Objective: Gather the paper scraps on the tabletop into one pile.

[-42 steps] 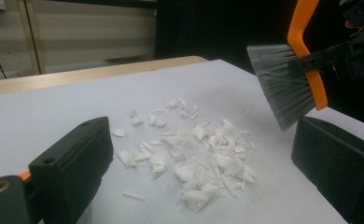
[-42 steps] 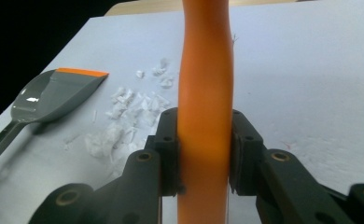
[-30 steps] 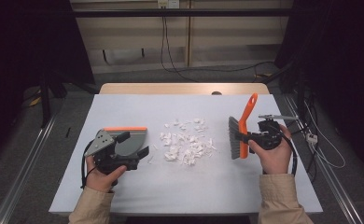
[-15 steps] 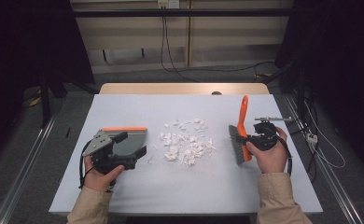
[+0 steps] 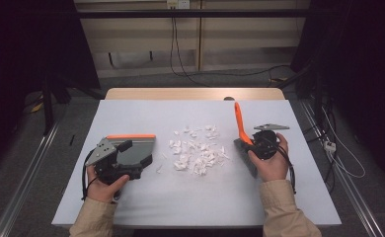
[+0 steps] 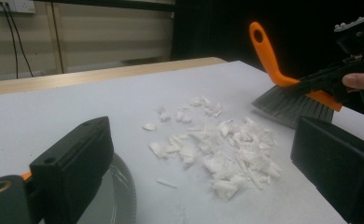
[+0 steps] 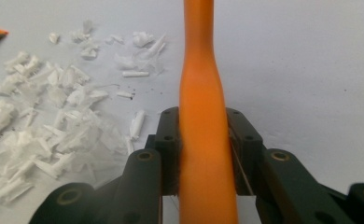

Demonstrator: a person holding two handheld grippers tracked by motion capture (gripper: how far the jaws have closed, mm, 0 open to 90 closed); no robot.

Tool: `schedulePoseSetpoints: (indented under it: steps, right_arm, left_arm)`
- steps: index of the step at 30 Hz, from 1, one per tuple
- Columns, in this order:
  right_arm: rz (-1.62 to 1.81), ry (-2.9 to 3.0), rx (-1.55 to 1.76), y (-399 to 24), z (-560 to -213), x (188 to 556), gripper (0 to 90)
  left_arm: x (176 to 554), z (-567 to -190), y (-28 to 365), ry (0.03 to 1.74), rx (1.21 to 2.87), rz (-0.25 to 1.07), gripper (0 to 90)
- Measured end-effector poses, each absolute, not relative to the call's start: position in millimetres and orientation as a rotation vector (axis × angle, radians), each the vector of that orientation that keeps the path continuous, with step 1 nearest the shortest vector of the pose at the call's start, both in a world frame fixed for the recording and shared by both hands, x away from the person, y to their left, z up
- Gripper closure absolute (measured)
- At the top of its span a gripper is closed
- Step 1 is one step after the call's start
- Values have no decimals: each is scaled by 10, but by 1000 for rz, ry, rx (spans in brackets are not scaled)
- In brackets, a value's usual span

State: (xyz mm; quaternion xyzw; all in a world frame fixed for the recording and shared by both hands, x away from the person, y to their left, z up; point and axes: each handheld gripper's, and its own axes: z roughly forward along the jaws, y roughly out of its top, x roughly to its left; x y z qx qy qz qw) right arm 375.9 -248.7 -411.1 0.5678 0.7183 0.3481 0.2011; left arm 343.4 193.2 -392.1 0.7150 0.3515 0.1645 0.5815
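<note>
My left gripper (image 5: 126, 160) sits at the near left of the table (image 5: 131, 113), clamped on the dustpan (image 5: 134, 148). From above its jaws lie along the pan's near edge; in the left gripper view one jaw rests against the pan's grey rim while the other stands well off to the side, so I cannot tell for sure how hard that grip bites. The pan lies flat, its orange edge on the far side.

My right gripper (image 5: 259, 145) is at the near right, jaws pressed on either side of the brush (image 5: 241, 129). The right gripper view shows the orange handle (image 7: 202, 116) squeezed between my two black jaws, running straight away from me. The handle tilts up and toward the far side, and the grey bristles (image 6: 290, 105) point down at the table, just beside the right edge of the scraps. Whether the tips touch the surface is hard to say from here.

Between my two hands lies the pile of white paper scraps (image 5: 198, 150), loosely scattered, with a few stray bits toward the pan. Beyond the table are a wall and hanging cables (image 5: 173, 44).
</note>
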Motion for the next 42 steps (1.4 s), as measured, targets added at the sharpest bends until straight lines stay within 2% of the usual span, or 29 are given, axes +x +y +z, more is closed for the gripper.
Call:
schedulePoseSetpoints:
  steps: [9, 14, 19, 23, 26, 30, 42]
  right_arm:
    - [953, 2048, 1534, -2426, -4153, 3765, 680]
    - [949, 2092, 1513, -2450, -4119, 3731, 553]
    - [946, 2073, 1506, -2461, -4036, 3646, 512]
    - [953, 2085, 1504, -2483, -3984, 3588, 526]
    - [895, 2094, 1516, -2491, -4021, 3578, 575]
    - [874, 2127, 1542, -2485, -4093, 3589, 701]
    - [975, 2018, 1519, -2541, -4044, 3608, 715]
  left_arm:
    - [3428, -3932, 1943, 821, 1667, 381, 55]
    - [3429, -3939, 1948, 824, 1670, 383, 58]
    - [3413, -3933, 1948, 819, 1674, 390, 59]
    - [3391, -3928, 1936, 811, 1676, 382, 59]
    - [3382, -3920, 1935, 807, 1682, 386, 59]
    - [3378, -3913, 1959, 813, 1675, 392, 59]
    - [3370, -3920, 2045, 831, 1670, 412, 59]
